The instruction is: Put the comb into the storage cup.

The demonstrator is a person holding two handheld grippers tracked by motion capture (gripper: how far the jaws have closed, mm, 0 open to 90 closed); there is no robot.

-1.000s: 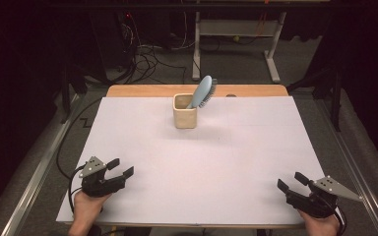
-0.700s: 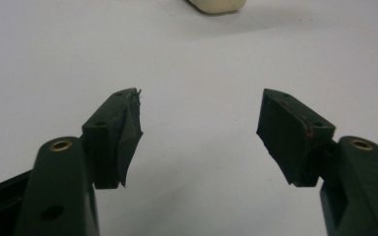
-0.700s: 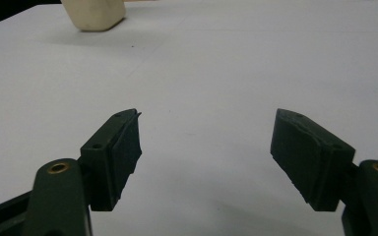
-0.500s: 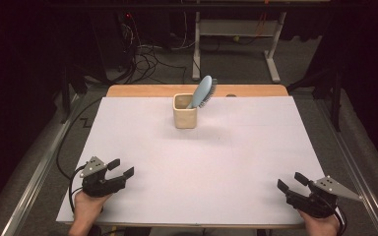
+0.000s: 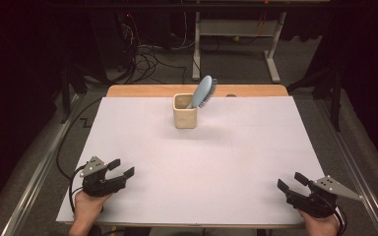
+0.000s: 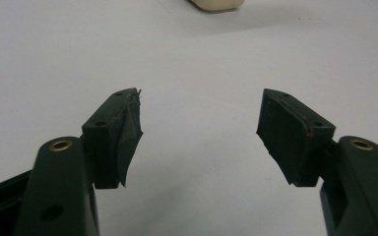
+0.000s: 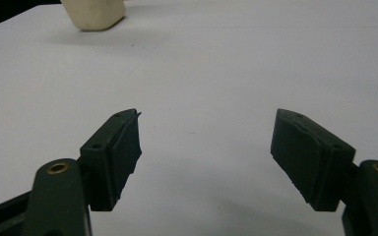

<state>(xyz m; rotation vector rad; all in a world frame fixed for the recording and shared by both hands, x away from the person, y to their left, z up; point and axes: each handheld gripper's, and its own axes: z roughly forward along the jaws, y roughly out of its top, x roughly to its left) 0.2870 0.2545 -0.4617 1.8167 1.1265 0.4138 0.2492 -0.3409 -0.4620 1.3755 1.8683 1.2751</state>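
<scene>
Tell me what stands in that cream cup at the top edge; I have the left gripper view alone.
Observer: The cream cup holds a light blue hairbrush, head up, leaning toward the table's right side.
Operator: Say where the other gripper is.
Observer: The right gripper sits at the near right corner of the white table, in the person's hand, with its jaws open and nothing between them.
Operator: Report what my own gripper looks like from above.
Observer: The left gripper rests at the near left corner, jaws open toward the cup, far short of it.
</scene>
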